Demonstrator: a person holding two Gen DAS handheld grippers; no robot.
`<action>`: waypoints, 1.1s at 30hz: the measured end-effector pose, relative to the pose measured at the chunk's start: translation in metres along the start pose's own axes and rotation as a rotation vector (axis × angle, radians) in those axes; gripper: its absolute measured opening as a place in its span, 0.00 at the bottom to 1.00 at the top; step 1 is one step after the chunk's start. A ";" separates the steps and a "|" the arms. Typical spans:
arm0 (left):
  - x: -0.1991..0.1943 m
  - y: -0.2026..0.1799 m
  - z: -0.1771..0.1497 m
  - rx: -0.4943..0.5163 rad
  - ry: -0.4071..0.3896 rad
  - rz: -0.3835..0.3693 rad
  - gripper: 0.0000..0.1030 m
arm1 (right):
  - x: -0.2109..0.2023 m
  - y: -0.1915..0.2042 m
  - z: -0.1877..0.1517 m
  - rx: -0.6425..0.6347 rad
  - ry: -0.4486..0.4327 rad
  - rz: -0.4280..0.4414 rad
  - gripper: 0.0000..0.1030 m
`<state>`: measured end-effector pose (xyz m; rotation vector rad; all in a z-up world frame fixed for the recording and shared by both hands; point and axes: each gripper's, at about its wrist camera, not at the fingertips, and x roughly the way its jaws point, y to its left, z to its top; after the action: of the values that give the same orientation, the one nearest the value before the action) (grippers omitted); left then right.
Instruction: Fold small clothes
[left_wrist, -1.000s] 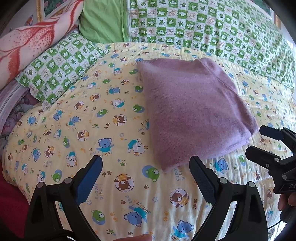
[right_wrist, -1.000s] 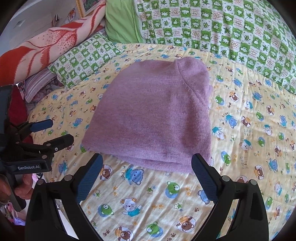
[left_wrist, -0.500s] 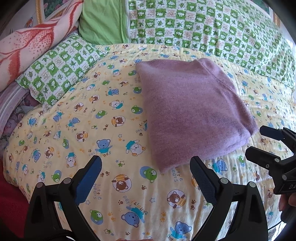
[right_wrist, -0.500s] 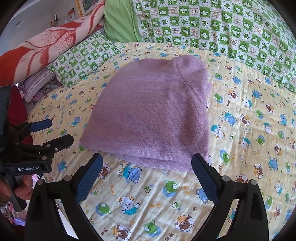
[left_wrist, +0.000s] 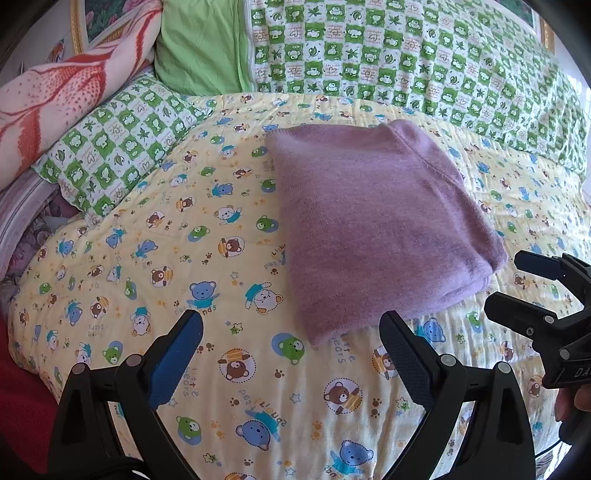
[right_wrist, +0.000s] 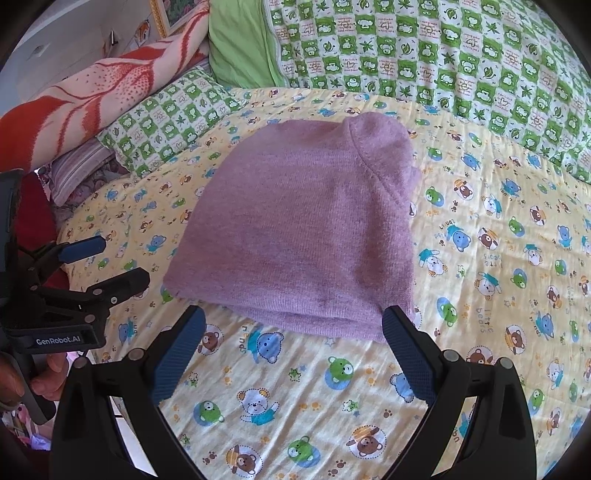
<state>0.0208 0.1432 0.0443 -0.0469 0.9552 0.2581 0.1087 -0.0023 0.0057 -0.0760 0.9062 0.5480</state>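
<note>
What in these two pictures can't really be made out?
- Purple garment: folded, so both views hide its inner layers and what kind of clothing it is.
- Framed picture: cut off by the right wrist view's top edge.
- Person: only fingers show beside the left gripper; the rest lies beyond the frame.
- Right gripper: its handle runs off the left wrist view's edge.

We see bright, even daylight in both views, with soft shadows only. Focus is sharp at the centre; the fisheye bends everything outward, and the corners go black.
</note>
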 end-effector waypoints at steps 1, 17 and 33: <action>0.000 0.000 0.000 0.001 -0.001 0.001 0.94 | -0.001 0.001 0.000 0.003 -0.002 -0.002 0.94; -0.004 -0.003 0.003 0.017 -0.011 -0.001 0.94 | -0.005 0.003 0.001 0.014 -0.015 -0.005 0.94; -0.004 -0.002 0.010 0.016 -0.019 -0.012 0.94 | -0.008 0.002 0.007 0.030 -0.033 -0.007 0.94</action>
<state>0.0271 0.1419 0.0533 -0.0351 0.9378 0.2392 0.1088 -0.0017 0.0163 -0.0433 0.8811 0.5273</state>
